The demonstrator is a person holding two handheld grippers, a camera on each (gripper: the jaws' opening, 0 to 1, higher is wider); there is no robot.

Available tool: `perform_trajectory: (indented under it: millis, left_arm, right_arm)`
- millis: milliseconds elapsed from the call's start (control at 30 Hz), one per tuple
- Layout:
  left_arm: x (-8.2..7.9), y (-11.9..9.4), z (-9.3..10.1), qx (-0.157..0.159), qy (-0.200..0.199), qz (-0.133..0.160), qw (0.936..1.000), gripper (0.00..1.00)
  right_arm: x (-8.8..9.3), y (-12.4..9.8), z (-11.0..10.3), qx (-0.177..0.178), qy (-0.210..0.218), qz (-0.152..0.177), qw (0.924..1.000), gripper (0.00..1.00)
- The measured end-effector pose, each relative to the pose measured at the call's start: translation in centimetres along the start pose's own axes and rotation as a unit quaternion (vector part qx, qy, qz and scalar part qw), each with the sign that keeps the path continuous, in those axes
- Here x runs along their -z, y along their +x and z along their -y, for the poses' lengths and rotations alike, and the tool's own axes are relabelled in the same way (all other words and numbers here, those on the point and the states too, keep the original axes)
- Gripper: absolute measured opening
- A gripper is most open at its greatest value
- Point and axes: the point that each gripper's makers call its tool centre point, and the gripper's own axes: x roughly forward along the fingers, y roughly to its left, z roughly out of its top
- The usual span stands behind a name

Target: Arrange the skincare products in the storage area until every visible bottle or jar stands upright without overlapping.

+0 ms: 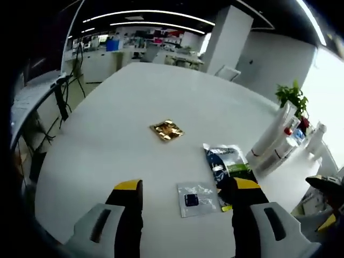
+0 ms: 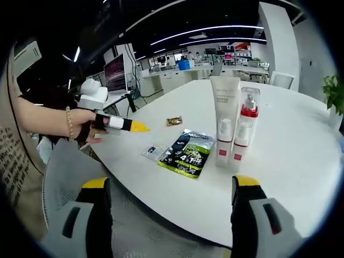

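Note:
On the white table, a tall white tube and a clear spray bottle with a red collar stand upright side by side. Two small white bottles with red labels stand right in front of them. The same group, white tube included, is at the table's right edge in the left gripper view. A dark green pouch, a small clear sachet and a gold sachet lie flat. My left gripper is open above the clear sachet. My right gripper is open, short of the table.
A person's hand holds the left gripper over the table's near left edge. A grey mesh chair sits below the table edge. A potted plant stands at the far right. Desks and monitors fill the background.

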Motion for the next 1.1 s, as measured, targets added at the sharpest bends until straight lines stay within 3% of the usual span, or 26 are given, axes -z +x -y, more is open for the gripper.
perform_trajectory:
  millis: [100,233,367,500,567,667,833,1100]
  left_arm:
    - [0.2,-0.9,-0.4,0.021,-0.008,-0.007,0.9997,0.68]
    - [-0.4,-2.4,-1.4,0.035,0.006,-0.005,0.9994,0.79]
    - [-1.9,-4.4,-1.4,0.061,0.034,0.024,0.9973,0.84]
    - [-2.0,-5.9,-0.9,0.079,0.055,0.031,0.9948,0.94]
    - [-2.3,-6.8,-0.2,0.105,0.054,0.050,0.9917,0.97]
    - [-2.0,-7.8,-0.3,0.107,0.047,0.060,0.9913,0.97]
    - [-0.2,-8.5,-0.6,0.106,0.054,0.044,0.9919,0.97]
    - [0.4,-8.3,-1.2,0.098,0.047,0.033,0.9935,0.97]
  right_arm:
    - [0.2,0.1,0.0,-0.002,-0.002,-0.004,1.0000,0.94]
    - [0.3,0.1,-0.1,-0.005,0.000,-0.008,1.0000,0.93]
    - [0.4,0.1,0.0,-0.005,0.002,-0.010,0.9999,0.93]
    - [0.5,0.2,-0.2,-0.008,-0.002,-0.013,0.9999,0.94]
    - [0.5,0.2,-0.2,-0.008,-0.003,-0.014,0.9999,0.94]
    - [0.5,0.2,-0.1,-0.006,-0.002,-0.014,0.9999,0.94]
    - [0.6,0.2,-0.1,-0.007,-0.007,-0.018,0.9998,0.93]
    - [0.6,0.3,-0.1,-0.006,-0.008,-0.021,0.9997,0.94]
